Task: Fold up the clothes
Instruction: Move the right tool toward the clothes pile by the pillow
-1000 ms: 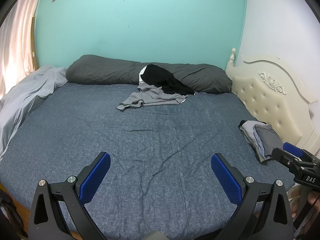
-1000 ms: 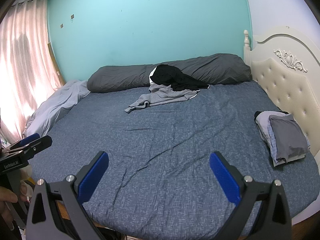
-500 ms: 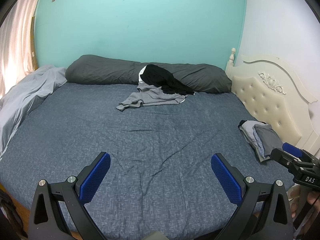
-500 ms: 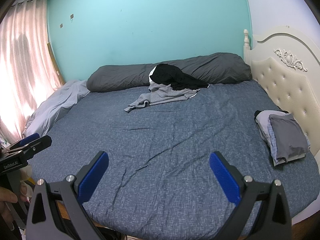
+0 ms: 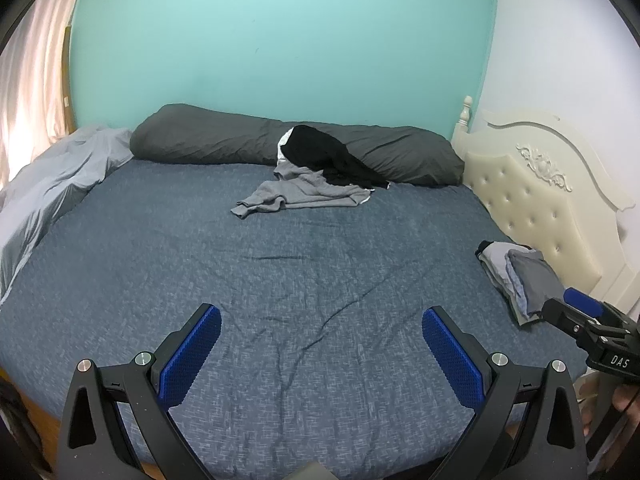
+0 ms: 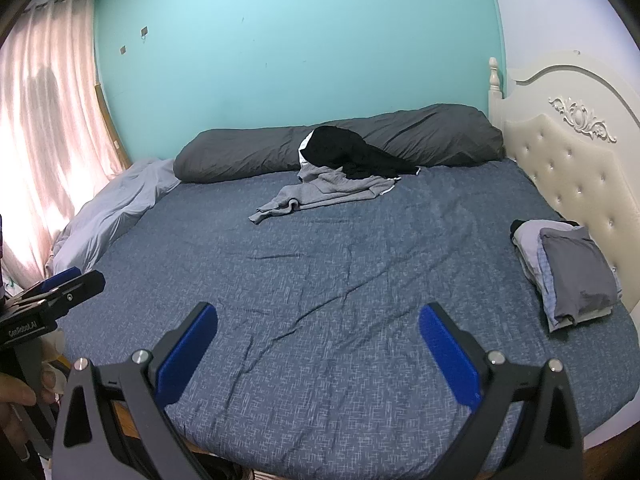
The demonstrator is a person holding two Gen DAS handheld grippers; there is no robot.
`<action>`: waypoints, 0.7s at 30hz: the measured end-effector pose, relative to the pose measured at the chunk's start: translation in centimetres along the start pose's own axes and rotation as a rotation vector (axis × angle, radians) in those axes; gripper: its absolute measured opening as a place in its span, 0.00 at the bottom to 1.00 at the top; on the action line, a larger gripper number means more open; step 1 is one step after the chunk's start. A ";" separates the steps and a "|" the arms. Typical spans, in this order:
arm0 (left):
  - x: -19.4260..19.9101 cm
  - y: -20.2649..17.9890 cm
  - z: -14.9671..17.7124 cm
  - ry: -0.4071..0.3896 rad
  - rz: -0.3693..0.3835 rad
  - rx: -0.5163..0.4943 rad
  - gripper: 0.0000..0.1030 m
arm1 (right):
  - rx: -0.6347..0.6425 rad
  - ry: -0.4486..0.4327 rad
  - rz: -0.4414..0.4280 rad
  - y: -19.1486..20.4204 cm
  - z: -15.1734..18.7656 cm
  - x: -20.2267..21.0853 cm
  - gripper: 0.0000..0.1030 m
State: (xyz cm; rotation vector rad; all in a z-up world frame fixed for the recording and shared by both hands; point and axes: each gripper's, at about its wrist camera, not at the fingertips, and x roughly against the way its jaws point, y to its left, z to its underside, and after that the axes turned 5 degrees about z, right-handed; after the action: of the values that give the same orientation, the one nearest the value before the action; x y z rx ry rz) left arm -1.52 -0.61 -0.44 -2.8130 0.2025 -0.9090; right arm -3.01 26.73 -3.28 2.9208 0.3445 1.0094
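Two grippers hover over the near edge of the bed (image 5: 160, 264), each spread wide with nothing between its blue pads: the left gripper (image 5: 321, 350) and, to its right, the right gripper (image 6: 318, 346). Far across the blue-grey sheet, a crumpled grey garment (image 5: 296, 196) lies loose, its far end touching a black garment (image 5: 328, 154) heaped against the long dark grey pillow (image 5: 208, 142). A white scrap shows under the black one. At the right side of the bed, just beside the cream tufted headboard (image 6: 572, 176), sits a stack of folded clothes (image 6: 568, 272), a grey piece on top of lighter ones. A pale grey duvet (image 6: 116, 210) is bunched along the far left edge, next to the pink curtain (image 6: 44, 132)
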 end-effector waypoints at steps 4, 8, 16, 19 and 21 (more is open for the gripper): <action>-0.7 0.2 0.0 0.006 0.001 0.006 1.00 | -0.001 0.006 -0.004 -0.1 0.0 -0.4 0.99; -1.5 0.4 0.1 0.012 0.002 0.011 1.00 | -0.007 0.013 -0.010 -0.4 0.1 -1.0 0.99; -4.3 1.2 -0.3 0.035 0.016 0.030 1.00 | -0.037 0.042 -0.022 -1.5 -0.1 -4.1 0.99; -5.7 1.5 -0.7 0.037 0.016 0.025 1.00 | -0.046 0.053 -0.022 -1.9 -0.4 -5.6 0.99; -6.5 1.7 -1.0 0.039 0.020 0.026 1.00 | -0.050 0.059 -0.022 -2.2 -0.8 -6.7 0.99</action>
State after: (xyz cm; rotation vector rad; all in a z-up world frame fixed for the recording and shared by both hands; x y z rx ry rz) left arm -7.44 -1.19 -3.69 -2.7659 0.2223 -0.9560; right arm -9.02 27.34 -6.95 2.8413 0.3474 1.0872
